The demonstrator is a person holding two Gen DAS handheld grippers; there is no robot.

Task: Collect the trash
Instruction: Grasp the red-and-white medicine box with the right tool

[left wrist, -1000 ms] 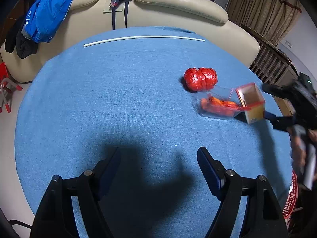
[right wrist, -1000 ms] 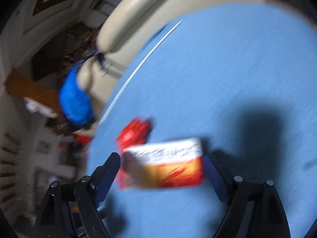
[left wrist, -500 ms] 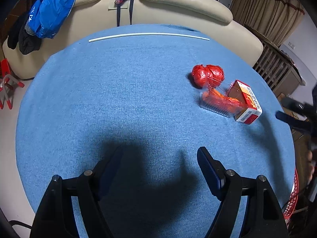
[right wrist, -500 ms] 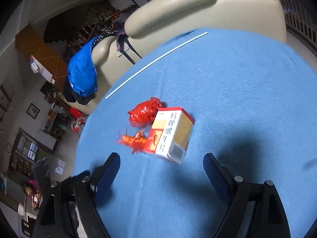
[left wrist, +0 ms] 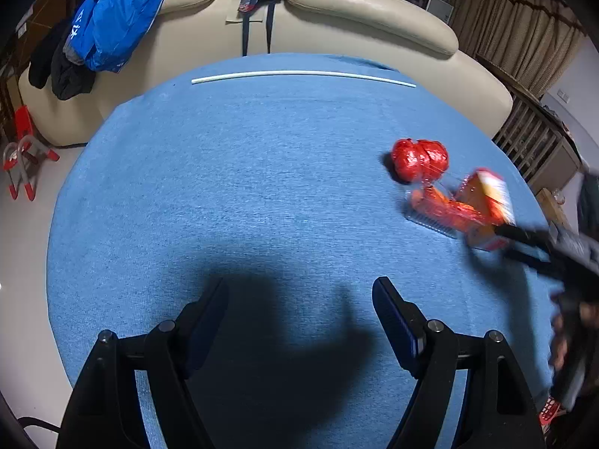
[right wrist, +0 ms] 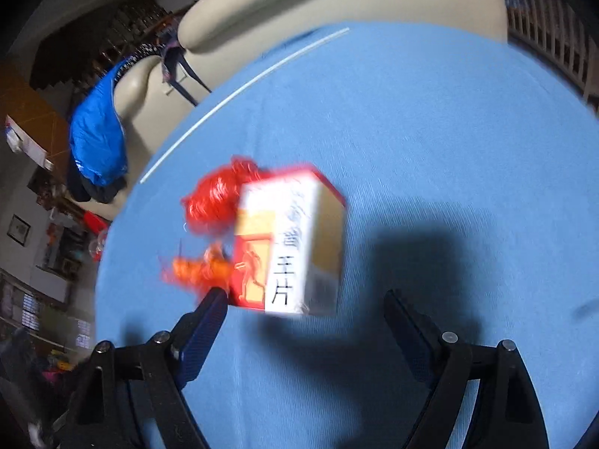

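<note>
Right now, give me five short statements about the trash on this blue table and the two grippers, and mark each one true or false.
1. The left gripper is open and holds nothing. True.
2. The crumpled red wrapper lies in the middle of the blue tablecloth. False: it lies toward the right edge, beside the clear plastic tray.
3. The right gripper is open, with the red and white carton just ahead of its fingers. True.
4. The carton is plain brown. False: it is red, white and yellow with black printed characters.
5. A thin white rod lies along the far edge of the table. True.
</note>
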